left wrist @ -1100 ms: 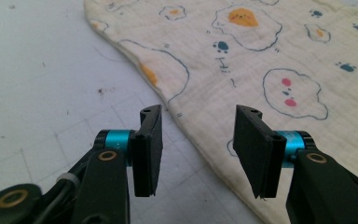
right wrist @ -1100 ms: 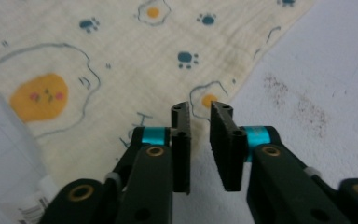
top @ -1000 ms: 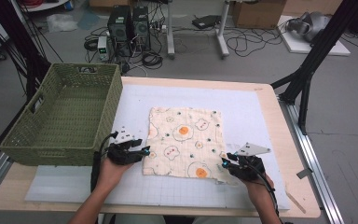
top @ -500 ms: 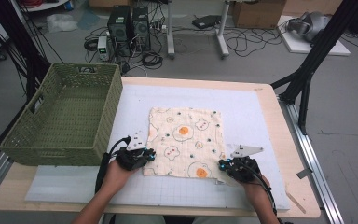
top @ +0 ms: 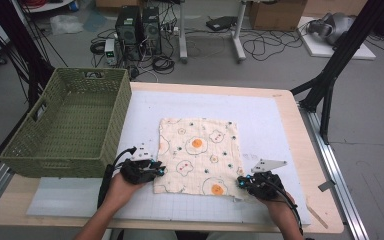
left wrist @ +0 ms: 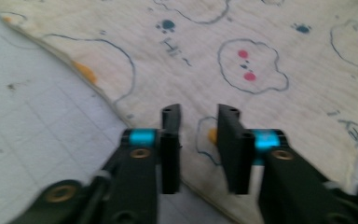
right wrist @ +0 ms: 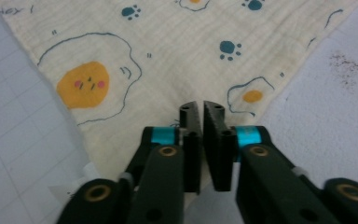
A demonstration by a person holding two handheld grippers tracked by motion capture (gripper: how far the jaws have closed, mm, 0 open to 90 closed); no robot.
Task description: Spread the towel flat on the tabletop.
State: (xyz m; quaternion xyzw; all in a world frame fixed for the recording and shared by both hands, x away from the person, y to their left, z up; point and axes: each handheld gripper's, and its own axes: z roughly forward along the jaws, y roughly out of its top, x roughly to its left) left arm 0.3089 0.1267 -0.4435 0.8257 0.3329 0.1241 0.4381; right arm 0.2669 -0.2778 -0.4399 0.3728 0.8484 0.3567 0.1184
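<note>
scene: a person's two hands work at a table (top: 280, 107) covered by a pale gridded mat, each hand holding a set of tongs.
cloth: a cream square printed with fried eggs and paw prints (top: 197, 155) lies spread flat at the middle of the table, toward 6 o'clock, close to the person.
left tongs: the left tongs (left wrist: 199, 122) sit at the cloth's near corner at about 7 o'clock; the jaws stand a little apart and have just been opening, with the cloth's edge lying under the gap, not pinched.
right tongs: the right tongs (right wrist: 202, 113) sit at the near corner at about 5 o'clock; the jaws are almost together with a thin slit, having just eased open, and i cannot tell whether any cloth is caught there.
basket: a green woven basket (top: 105, 125) stands at 9 o'clock, nothing in it.
progress: judged early; the cloth is still flat and unfolded, both near corners are only being approached, and the lifting, folding or moving remains.
</note>
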